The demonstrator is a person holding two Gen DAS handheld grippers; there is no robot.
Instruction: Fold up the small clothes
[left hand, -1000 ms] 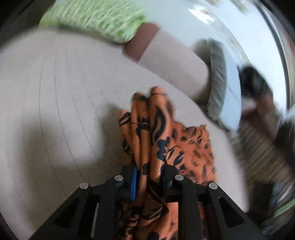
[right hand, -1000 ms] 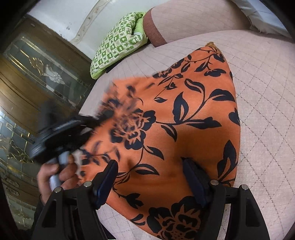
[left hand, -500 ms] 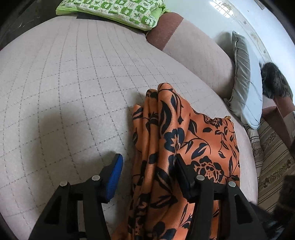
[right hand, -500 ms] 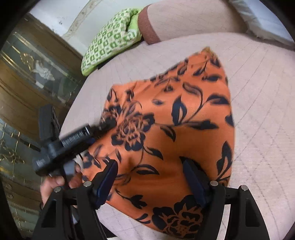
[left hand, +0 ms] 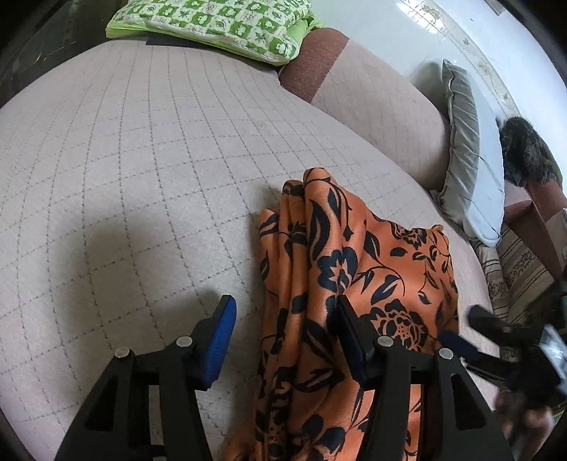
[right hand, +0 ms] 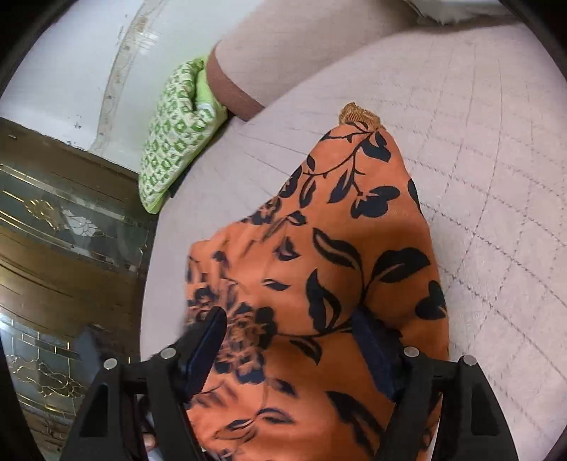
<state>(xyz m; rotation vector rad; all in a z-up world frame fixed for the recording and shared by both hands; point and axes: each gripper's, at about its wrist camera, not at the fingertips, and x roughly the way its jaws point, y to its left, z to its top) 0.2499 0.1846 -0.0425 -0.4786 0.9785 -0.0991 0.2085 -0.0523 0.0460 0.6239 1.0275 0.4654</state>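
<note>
An orange cloth with black flowers (left hand: 358, 269) lies bunched on the quilted beige sofa seat (left hand: 141, 170). My left gripper (left hand: 283, 329) is open over the cloth's near folded edge, with the cloth between the jaws and running under the right one. In the right wrist view the same cloth (right hand: 336, 255) spreads flatter, its gathered tip pointing away. My right gripper (right hand: 294, 347) is open just above the cloth's near part. The right gripper also shows blurred at the lower right of the left wrist view (left hand: 496, 340).
A green checked cushion (left hand: 216, 25) lies at the back of the seat, next to the sofa's backrest (left hand: 375, 103). A grey pillow (left hand: 471, 159) leans at the right. A dark wood and glass cabinet (right hand: 53, 248) stands left of the sofa.
My left gripper opened and let go of the cloth's bunched edge. My right gripper stayed open and moved closer over the cloth.
</note>
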